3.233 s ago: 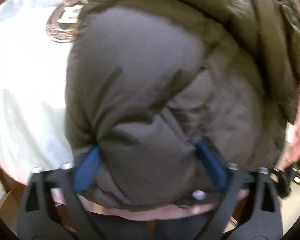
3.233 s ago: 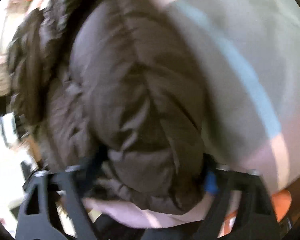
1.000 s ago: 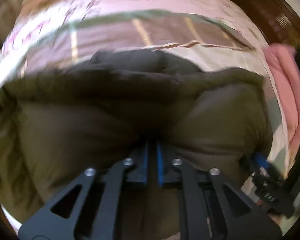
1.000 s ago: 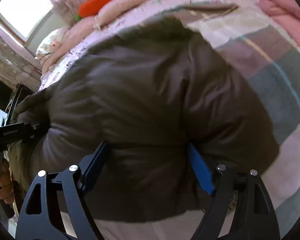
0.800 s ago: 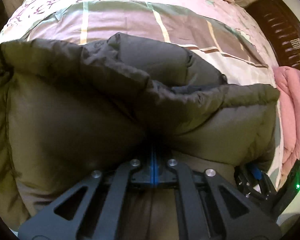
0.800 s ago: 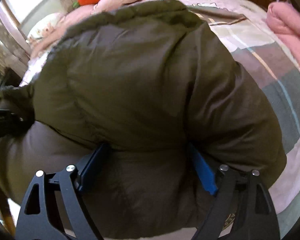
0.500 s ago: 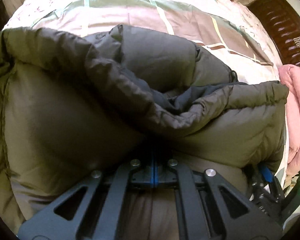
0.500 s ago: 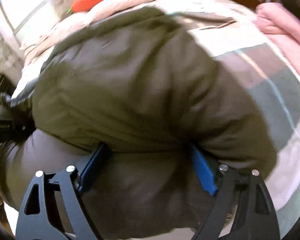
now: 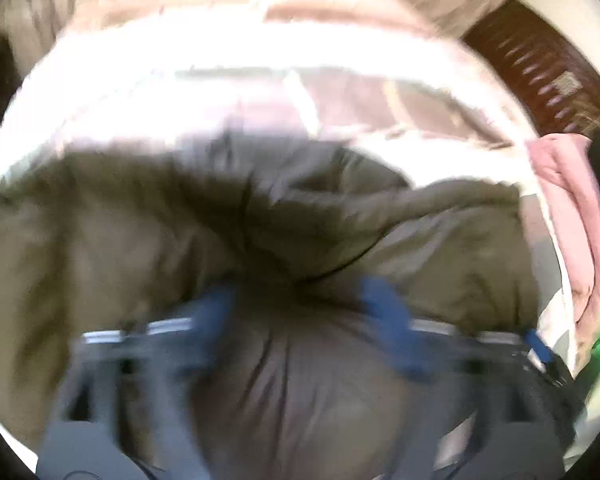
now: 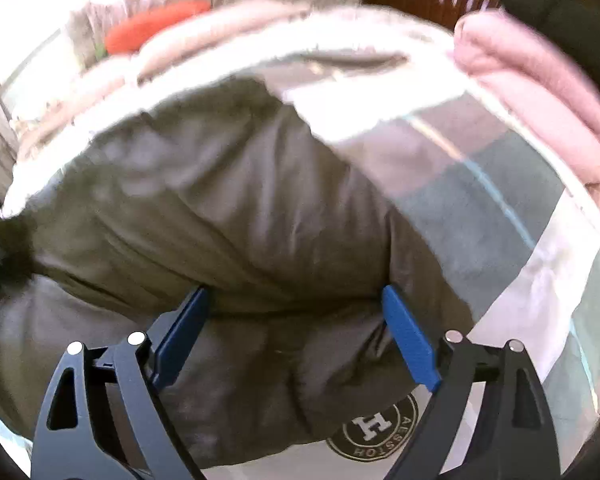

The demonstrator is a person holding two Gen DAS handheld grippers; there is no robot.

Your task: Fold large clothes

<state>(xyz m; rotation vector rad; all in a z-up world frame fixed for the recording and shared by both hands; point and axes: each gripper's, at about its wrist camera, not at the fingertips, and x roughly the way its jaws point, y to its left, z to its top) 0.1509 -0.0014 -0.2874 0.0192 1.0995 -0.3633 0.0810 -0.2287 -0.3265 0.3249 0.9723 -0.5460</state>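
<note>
A: Surface is a bed with a plaid bedsheet (image 10: 472, 184), pale, brown and grey-green blocks. Dark wooden headboard (image 9: 540, 76) at the far right corner, folded pink blanket (image 10: 540, 92) along the right edge.

B: Right wrist view alone shows an orange plush (image 10: 152, 24) by the pillows and a round logo badge (image 10: 374, 432) on white cloth under the jacket's near edge. Left view is blurred.

A: Puffy olive jacket (image 10: 220, 200) lies bunched on the bed, quilted and creased, doubled into thick folds.

B: Left gripper (image 9: 300, 304) jaws are opening, jacket bulging between them; blur hides any contact. Right gripper (image 10: 296, 320) also opening, blue pads beside a fat fold, not visibly pinching.
</note>
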